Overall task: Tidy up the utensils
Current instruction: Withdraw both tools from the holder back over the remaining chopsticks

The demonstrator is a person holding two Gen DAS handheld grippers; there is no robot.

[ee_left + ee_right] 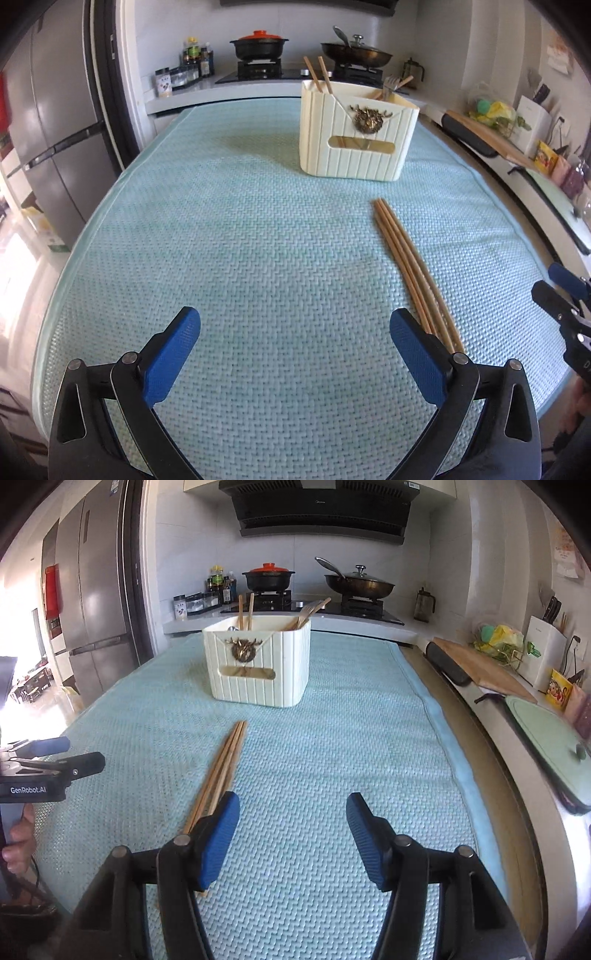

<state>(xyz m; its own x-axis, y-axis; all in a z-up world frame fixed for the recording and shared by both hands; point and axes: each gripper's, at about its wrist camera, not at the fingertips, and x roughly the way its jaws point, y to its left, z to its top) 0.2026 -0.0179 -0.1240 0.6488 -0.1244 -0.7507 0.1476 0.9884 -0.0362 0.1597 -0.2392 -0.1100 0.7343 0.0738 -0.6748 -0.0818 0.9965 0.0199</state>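
Left wrist view: the left gripper [294, 334] is seen with fingers spread wide and empty, loose chopsticks [408, 266] laid on the tabletop [221, 240] beside its right finger. Right gripper [293, 825] fingers are parted, empty, before the utensil holder [258, 664].

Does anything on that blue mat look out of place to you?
Yes: a bundle of wooden chopsticks lies loose on the mat, while others stand in the cream utensil holder behind. Nothing looks spilled or broken.
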